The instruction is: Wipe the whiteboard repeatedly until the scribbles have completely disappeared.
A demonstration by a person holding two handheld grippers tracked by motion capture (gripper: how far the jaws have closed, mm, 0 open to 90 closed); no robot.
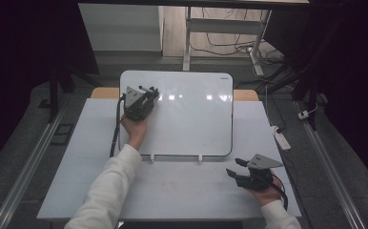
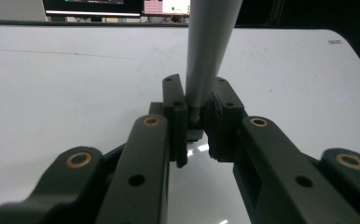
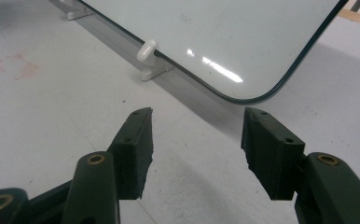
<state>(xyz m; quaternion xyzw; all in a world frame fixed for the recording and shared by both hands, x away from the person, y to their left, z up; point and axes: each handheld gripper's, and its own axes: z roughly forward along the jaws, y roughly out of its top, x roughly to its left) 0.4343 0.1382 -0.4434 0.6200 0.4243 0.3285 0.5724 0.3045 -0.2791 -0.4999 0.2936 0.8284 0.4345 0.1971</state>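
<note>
Left gripper view — grey marker [image 2: 209,51] clamped upright between left tongs [image 2: 197,122].

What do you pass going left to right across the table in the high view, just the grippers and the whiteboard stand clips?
left gripper holding a grey marker → left white clip → right white clip → right gripper, fingers apart and empty.

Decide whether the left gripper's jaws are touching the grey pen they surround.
Touching. The left gripper view shows the left gripper with both jaws pressed against the grey pen, no gap either side.
</note>
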